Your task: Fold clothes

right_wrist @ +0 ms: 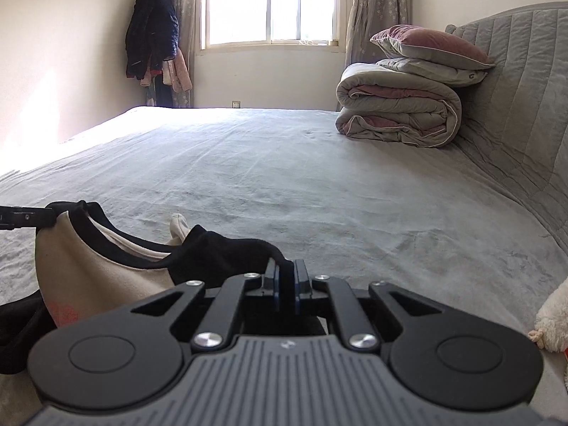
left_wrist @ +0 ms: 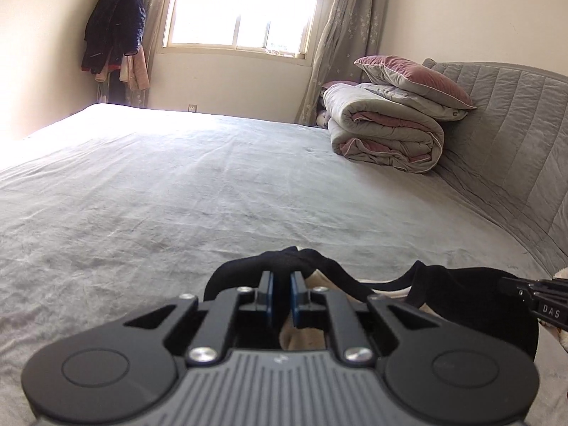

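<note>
Garment (right_wrist: 88, 266), a soft, light, limp cream-and-black top hanging just above the bed (right_wrist: 319, 195), is pinched at its black shoulder edges by left gripper (left_wrist: 280, 278) and right gripper (right_wrist: 287, 266), probably sagging between them.

The only lettering I can make out is "DAS", white capitals on the black metal body of the right gripper (left_wrist: 548, 305) where it pokes in at the right edge of the left wrist view. A small pale emblem sits on the ribbed grey plastic housing (right_wrist: 286, 345) of each gripper, too small to read. Nothing else carries legible writing.
</note>
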`<state>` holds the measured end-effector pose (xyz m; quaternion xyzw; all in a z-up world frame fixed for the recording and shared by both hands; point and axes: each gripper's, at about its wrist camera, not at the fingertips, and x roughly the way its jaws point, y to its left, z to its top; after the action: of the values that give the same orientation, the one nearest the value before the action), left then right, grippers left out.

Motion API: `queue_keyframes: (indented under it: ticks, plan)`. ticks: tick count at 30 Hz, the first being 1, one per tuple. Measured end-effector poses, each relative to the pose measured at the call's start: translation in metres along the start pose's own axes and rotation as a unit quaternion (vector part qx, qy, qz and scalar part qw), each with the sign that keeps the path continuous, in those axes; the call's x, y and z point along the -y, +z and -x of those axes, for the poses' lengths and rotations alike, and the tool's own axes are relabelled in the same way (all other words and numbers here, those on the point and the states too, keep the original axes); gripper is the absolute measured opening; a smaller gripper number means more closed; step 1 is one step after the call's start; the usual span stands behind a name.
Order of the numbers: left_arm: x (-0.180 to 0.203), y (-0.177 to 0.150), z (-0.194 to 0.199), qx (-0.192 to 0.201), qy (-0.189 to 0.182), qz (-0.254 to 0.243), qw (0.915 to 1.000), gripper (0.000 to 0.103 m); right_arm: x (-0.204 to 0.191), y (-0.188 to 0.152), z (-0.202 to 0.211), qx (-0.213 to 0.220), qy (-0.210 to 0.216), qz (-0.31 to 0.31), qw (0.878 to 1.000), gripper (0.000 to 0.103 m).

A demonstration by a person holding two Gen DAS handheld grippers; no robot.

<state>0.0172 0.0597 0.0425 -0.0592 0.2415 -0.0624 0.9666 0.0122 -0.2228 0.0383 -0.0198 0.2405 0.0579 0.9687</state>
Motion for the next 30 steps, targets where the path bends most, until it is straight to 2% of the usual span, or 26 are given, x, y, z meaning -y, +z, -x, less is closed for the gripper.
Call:
queue_keyframes:
  ticks: [3, 5, 7, 12, 15, 21, 26, 30]
  plan:
    - [-0.015, -0.004, -0.015, 0.016, 0.023, 0.016, 0.9995, 0.010, -0.012, 0.017, -0.018, 0.009, -0.007, 0.010, 1.000, 0.009]
    - [-0.026, 0.000, -0.026, 0.015, 0.028, 0.031, 0.9990, 0.010, -0.021, 0.028, -0.032, 0.014, -0.012, 0.019, 1.000, 0.009]
    - [-0.035, 0.007, -0.036, 0.032, 0.034, 0.043, 0.9980, 0.010, -0.030, 0.037, -0.047, 0.018, -0.018, 0.031, 0.999, 0.008]
    - [-0.048, 0.012, -0.050, 0.077, 0.058, 0.044, 0.9944, 0.010, -0.050, 0.057, -0.089, 0.024, -0.035, 0.035, 0.998, 0.008]
    - [-0.053, 0.010, -0.058, 0.091, 0.071, 0.032, 0.9928, 0.010, -0.062, 0.065, -0.113, 0.024, -0.042, 0.034, 0.998, 0.008]
    - [-0.068, 0.001, -0.080, 0.067, 0.095, 0.048, 0.9921, 0.010, -0.083, 0.063, -0.157, 0.004, -0.056, 0.026, 0.998, 0.008]
    - [-0.074, -0.007, -0.096, 0.025, 0.108, 0.054, 0.9923, 0.010, -0.096, 0.055, -0.182, -0.016, -0.069, 0.032, 0.997, 0.008]
    - [-0.077, -0.008, -0.097, 0.000, 0.108, 0.069, 0.9918, 0.013, -0.096, 0.053, -0.188, -0.044, -0.042, 0.015, 0.998, 0.013]
